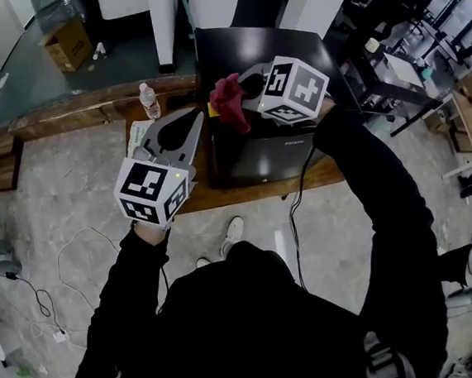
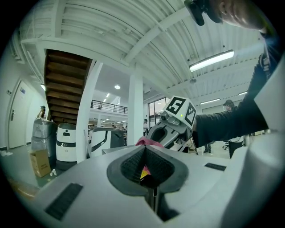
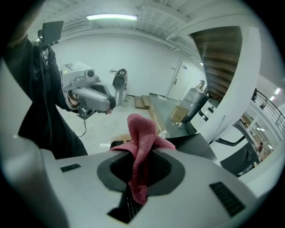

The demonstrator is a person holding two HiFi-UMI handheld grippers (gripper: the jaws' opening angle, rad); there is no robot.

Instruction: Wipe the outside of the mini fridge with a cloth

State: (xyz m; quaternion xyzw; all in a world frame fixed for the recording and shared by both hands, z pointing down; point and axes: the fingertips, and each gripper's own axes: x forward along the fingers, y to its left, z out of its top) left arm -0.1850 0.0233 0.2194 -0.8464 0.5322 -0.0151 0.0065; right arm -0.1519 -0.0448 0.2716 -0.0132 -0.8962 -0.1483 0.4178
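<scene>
The black mini fridge [image 1: 253,51] stands on a low wooden platform [image 1: 179,199] ahead of me. My right gripper [image 1: 242,100] hovers over the fridge's front left part, shut on a red cloth [image 1: 228,102]. In the right gripper view the cloth [image 3: 141,133] is pinched between the jaws and bunches above their tips, with the fridge top [image 3: 196,144] beyond. My left gripper [image 1: 194,121] is held just left of the fridge, its jaws closed together with nothing in them. The left gripper view looks past its shut jaws [image 2: 144,151] at the right gripper [image 2: 176,122] and the cloth [image 2: 149,142].
A water bottle [image 1: 150,101] stands on the platform left of the fridge, near a white sheet [image 1: 138,134]. A black cable [image 1: 298,211] runs down from the fridge to the stone floor. A cardboard box [image 1: 68,42] sits far back left. Chairs and desks [image 1: 397,52] crowd the right.
</scene>
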